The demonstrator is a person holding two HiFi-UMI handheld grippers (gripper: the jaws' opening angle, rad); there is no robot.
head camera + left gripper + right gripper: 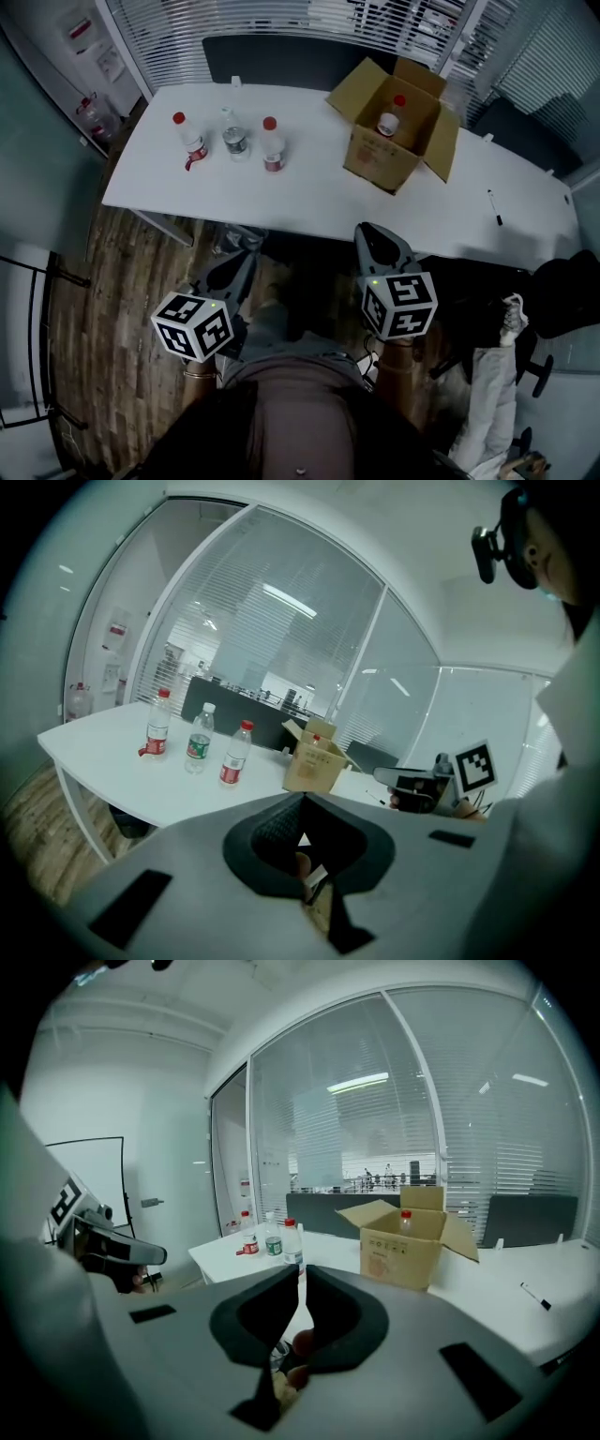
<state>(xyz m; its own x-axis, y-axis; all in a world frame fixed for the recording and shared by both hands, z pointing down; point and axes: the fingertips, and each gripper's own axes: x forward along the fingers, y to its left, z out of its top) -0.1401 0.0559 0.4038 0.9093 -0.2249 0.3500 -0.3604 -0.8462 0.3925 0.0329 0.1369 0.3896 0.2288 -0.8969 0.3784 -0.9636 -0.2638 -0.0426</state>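
Head view: my left tongs (246, 261) and right tongs (377, 236) hang below the table (309, 208) edge, well apart from the three bottles (234, 139) and the box (412, 150) (a fourth bottle (389, 119) stands inside). Left gripper view: tongs together, empty. Right gripper view: together too, nothing between.

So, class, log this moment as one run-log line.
left gripper shut, empty, short of table | right gripper shut, empty, short of table | three bottles upright on table | open box holds one bottle
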